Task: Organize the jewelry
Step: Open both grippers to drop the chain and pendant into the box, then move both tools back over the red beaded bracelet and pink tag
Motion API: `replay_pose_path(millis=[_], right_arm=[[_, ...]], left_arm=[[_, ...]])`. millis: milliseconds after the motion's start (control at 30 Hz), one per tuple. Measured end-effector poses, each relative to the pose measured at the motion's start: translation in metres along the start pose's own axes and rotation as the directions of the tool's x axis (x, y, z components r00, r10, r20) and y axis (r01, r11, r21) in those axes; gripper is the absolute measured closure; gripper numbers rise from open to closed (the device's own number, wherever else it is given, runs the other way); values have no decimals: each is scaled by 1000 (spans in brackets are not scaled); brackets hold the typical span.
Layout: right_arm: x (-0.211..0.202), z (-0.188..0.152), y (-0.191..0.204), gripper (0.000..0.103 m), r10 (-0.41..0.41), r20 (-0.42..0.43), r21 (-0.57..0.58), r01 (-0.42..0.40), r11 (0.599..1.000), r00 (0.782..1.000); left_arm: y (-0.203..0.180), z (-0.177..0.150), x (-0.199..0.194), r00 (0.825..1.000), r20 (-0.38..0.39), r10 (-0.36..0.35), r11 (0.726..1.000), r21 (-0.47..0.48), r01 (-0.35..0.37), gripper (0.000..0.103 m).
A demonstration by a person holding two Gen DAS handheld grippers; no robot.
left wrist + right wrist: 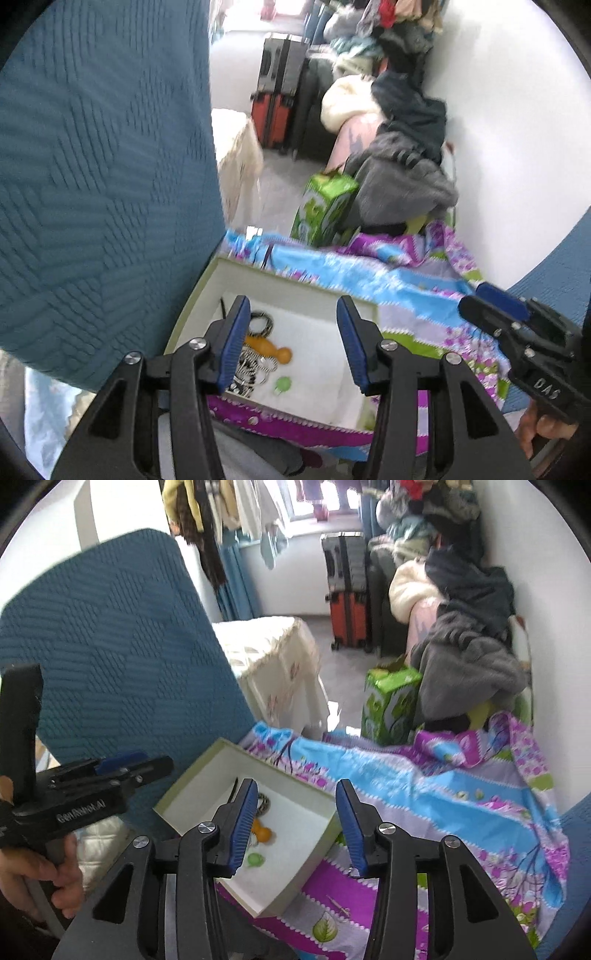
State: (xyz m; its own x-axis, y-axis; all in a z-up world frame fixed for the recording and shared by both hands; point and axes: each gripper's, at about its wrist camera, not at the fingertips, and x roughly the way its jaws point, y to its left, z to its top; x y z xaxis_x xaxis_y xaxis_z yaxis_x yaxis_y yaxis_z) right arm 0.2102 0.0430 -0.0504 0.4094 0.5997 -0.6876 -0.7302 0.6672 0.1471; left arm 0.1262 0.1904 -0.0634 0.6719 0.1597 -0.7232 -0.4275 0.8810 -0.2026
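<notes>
A shallow white box (325,295) (314,812) with a pale green rim lies on a bright patterned cloth (406,280) (424,775). Inside it are an orange piece (275,350) (264,834), a small green piece (283,384) (255,859), a dark patterned bangle (263,320) (263,802), a black-and-white chain (251,365) and a dark hair pin (234,788). My left gripper (291,343) is open and empty above the box. My right gripper (297,823) is open and empty over the box's right side. A thin pin (338,904) lies on the cloth near the box.
A teal quilted chair back (103,166) (110,646) stands close on the left. A green carton (325,206) (388,701), piled clothes (465,657), suitcases (347,590) and a cream covered table (273,657) lie beyond. A white wall (517,129) is on the right.
</notes>
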Motion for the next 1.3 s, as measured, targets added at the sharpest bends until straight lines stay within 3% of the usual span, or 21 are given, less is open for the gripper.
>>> replay_pose_path(millis=[233, 467, 933, 1300], right_arm=[[-53, -1, -7, 61, -32, 106, 6, 32, 999, 994], [-103, -18, -23, 59, -94, 190, 34, 89, 995, 977], [-179, -79, -67, 59, -269, 263, 164, 232, 959, 927], [-172, -138, -102, 59, -328, 213, 236, 278, 931, 920]], left_arm=[[-27, 5, -48, 993, 116, -28, 999, 34, 25, 54], [-59, -4, -76, 980, 179, -91, 994, 77, 78, 54], [-125, -35, -92, 960, 177, -218, 962, 204, 181, 54], [-141, -76, -65, 959, 124, -254, 952, 206, 226, 54]])
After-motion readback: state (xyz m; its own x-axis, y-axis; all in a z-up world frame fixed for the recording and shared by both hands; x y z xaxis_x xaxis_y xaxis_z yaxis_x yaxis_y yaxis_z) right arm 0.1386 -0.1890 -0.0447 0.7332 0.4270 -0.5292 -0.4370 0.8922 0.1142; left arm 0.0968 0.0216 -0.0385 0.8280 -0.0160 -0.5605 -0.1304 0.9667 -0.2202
